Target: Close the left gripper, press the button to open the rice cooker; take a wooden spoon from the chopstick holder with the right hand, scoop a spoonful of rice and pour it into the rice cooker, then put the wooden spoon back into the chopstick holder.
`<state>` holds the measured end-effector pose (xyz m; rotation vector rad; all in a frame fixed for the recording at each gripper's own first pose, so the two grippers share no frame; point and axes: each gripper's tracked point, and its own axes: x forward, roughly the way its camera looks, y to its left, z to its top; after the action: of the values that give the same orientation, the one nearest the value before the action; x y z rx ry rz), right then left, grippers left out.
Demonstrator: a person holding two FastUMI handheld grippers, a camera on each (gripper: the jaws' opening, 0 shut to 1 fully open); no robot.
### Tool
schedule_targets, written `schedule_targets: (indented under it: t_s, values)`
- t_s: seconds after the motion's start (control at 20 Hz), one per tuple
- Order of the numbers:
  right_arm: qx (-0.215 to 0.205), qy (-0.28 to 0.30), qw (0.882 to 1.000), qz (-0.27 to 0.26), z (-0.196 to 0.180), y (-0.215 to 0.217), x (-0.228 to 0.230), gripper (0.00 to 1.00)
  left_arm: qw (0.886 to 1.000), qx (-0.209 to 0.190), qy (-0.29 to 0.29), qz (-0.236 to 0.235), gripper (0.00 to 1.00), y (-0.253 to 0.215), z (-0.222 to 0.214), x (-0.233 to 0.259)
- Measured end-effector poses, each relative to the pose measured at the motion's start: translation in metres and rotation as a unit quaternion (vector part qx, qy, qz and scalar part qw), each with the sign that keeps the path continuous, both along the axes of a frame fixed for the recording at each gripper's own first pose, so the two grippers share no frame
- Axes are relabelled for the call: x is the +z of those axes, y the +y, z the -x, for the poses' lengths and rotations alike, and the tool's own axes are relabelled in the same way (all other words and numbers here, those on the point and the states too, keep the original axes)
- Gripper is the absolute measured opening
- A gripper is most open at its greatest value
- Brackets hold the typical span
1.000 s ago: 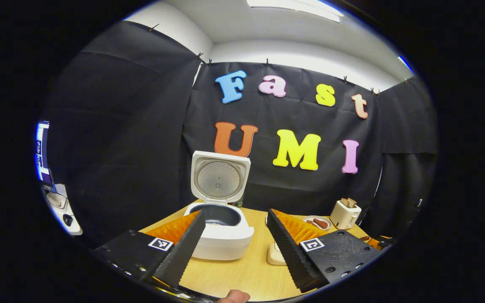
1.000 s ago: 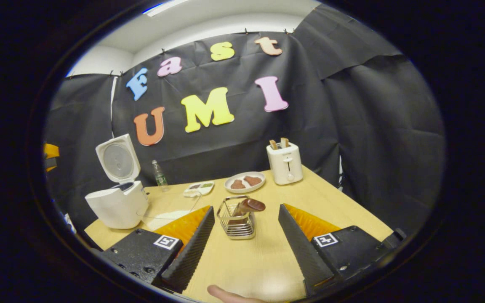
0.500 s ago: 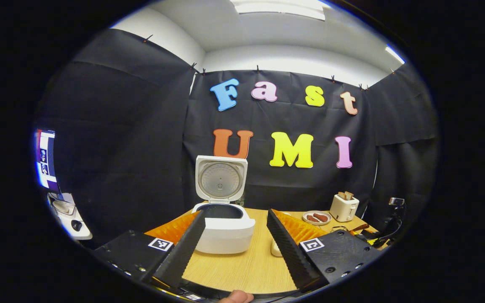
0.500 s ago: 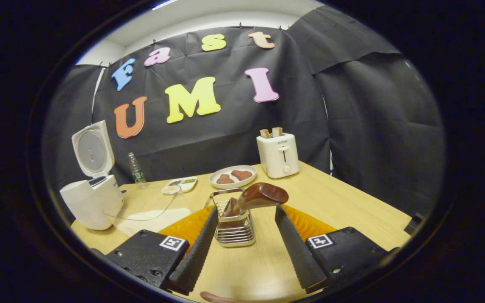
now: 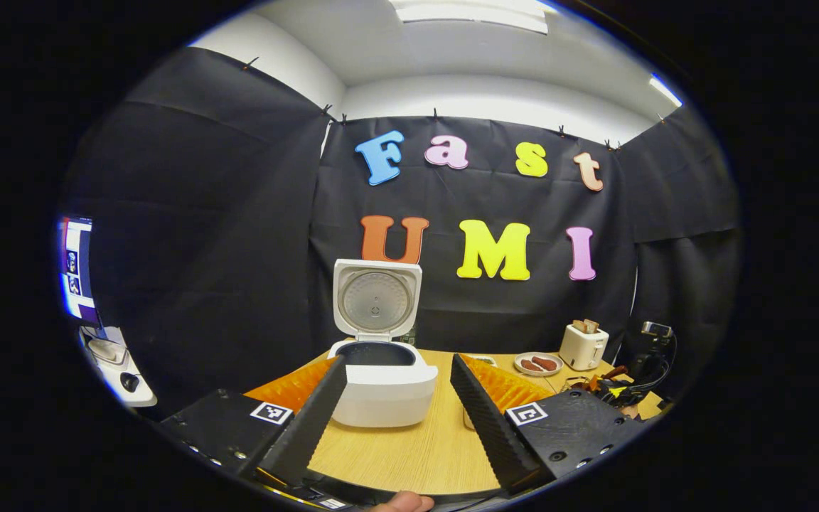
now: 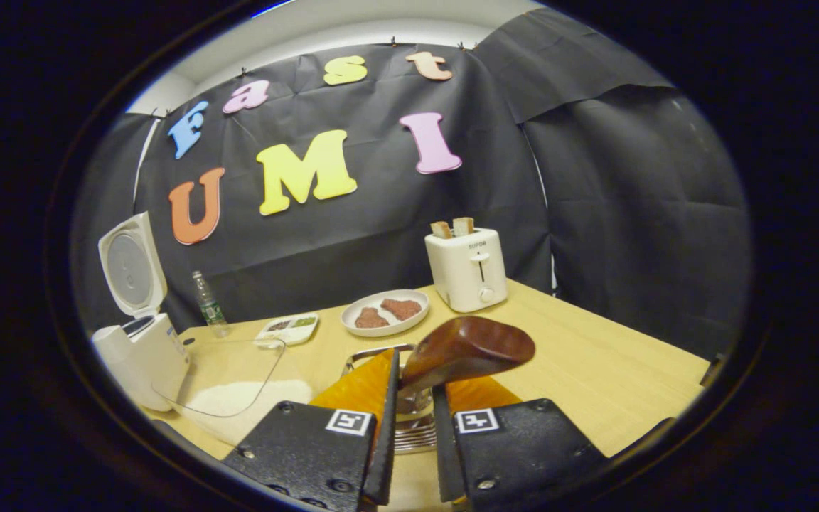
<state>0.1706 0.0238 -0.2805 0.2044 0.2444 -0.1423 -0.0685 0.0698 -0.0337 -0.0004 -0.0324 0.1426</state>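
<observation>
In the right gripper view the chopstick holder [image 6: 399, 419] is mostly hidden behind the right hand-held gripper [image 6: 413, 427] — only bits of its wire rim and base show. That hand-held gripper's fingers are drawn nearly together on the handle of the wooden spoon [image 6: 466, 350], whose bowl sticks up above them; the grip point itself is hard to make out. The left hand-held gripper [image 5: 395, 419] is wide apart and holds nothing, hovering near the rice cooker [image 5: 381, 377] — lid up — on the table [image 5: 409, 455].
</observation>
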Motion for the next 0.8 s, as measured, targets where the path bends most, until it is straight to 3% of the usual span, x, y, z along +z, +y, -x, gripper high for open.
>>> schedule_targets:
  t_s: [0.05, 0.4, 0.8]
  values:
    - [0.003, 0.007, 1.0, 0.011, -0.009, -0.001, 0.001, 0.23, 1.0, 0.003, 0.004, 0.0, 0.94, 0.004, -0.002, -0.003]
    - [0.058, 0.039, 0.996, 0.059, -0.034, 0.01, 0.009, 0.21, 1.0, 0.003, 0.016, 0.009, 0.94, 0.013, -0.011, -0.014]
    - [0.077, -0.037, 0.99, 0.111, -0.004, 0.025, 0.097, 0.13, 1.0, -0.012, 0.003, 0.007, 0.94, 0.011, -0.004, -0.015]
